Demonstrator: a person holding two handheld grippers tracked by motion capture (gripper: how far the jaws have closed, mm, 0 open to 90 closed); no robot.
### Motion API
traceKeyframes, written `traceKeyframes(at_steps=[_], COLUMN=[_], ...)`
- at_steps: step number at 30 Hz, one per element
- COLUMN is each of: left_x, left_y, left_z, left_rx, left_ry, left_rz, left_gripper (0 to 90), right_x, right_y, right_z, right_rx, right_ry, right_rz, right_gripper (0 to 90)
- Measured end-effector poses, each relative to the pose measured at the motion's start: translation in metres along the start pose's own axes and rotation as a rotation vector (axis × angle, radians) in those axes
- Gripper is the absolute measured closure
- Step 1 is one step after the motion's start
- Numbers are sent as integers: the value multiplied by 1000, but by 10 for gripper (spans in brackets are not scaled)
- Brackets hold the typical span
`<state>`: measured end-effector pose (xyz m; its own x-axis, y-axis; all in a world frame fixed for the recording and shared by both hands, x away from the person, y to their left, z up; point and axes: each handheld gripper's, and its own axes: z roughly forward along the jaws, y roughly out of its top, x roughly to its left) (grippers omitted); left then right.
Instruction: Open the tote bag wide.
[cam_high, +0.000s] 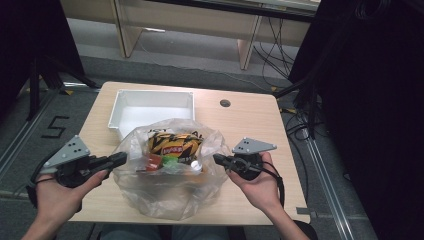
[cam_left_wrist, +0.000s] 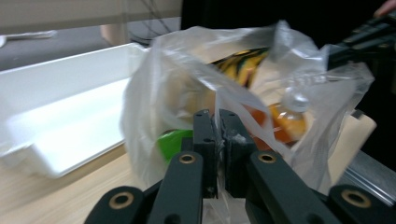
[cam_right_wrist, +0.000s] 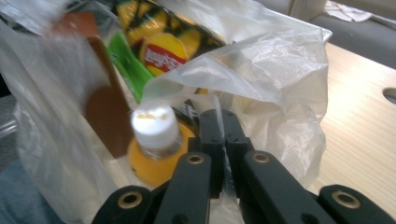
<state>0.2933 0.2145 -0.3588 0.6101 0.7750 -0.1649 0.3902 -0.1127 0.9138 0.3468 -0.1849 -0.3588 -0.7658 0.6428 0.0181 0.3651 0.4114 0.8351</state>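
A clear plastic bag (cam_high: 165, 195) stands open at the middle of the wooden table (cam_high: 245, 130). Inside it are a yellow-and-black chips packet (cam_high: 172, 142), a green item (cam_high: 170, 161) and an orange bottle with a white cap (cam_right_wrist: 152, 144). My left gripper (cam_high: 121, 159) is at the bag's left rim, and in the left gripper view its jaws (cam_left_wrist: 217, 128) are shut on the thin plastic (cam_left_wrist: 187, 84). My right gripper (cam_high: 217, 159) is at the bag's right rim, with its jaws (cam_right_wrist: 224, 128) pinching the plastic film (cam_right_wrist: 261, 60) beside the bottle.
A white rectangular tray (cam_high: 150, 97) lies just behind the bag, toward the table's far left. A small round hole (cam_high: 225, 103) sits in the tabletop at the far right. A brown box (cam_right_wrist: 105, 107) stands inside the bag. Dark stands and cables flank the table.
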Motion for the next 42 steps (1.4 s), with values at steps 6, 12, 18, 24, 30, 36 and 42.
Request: traceKeyframes(at_steps=[6,12,18,24,30,36,42], left_x=[19,34,45,53,59,57,52], left_y=[-26,-46,-58,-70,-74,-67,-55], left_z=[2,12,29,48,61,45,15], left_rx=[26,57,125,206,258,172,81], left_ry=[16,31,51,48,58,57,68], left_rz=[-92,-167,-182,-186,-172,-140,-33], left_gripper=[845,843,853,852,834,730,565], right_x=[-6,-9,-9,-14,-21,-21,-17], right_y=[-12,-24,-31,-43,-49,-46,-38], right_z=[8,22,34,51,60,49,22], right_rx=[55,108,166,210,263,227,143], right_ry=[-10,1,7,-9,23,6,23], right_rz=[29,37,52,50,47,86,61], right_gripper=[900,900,900,900,891,798,720])
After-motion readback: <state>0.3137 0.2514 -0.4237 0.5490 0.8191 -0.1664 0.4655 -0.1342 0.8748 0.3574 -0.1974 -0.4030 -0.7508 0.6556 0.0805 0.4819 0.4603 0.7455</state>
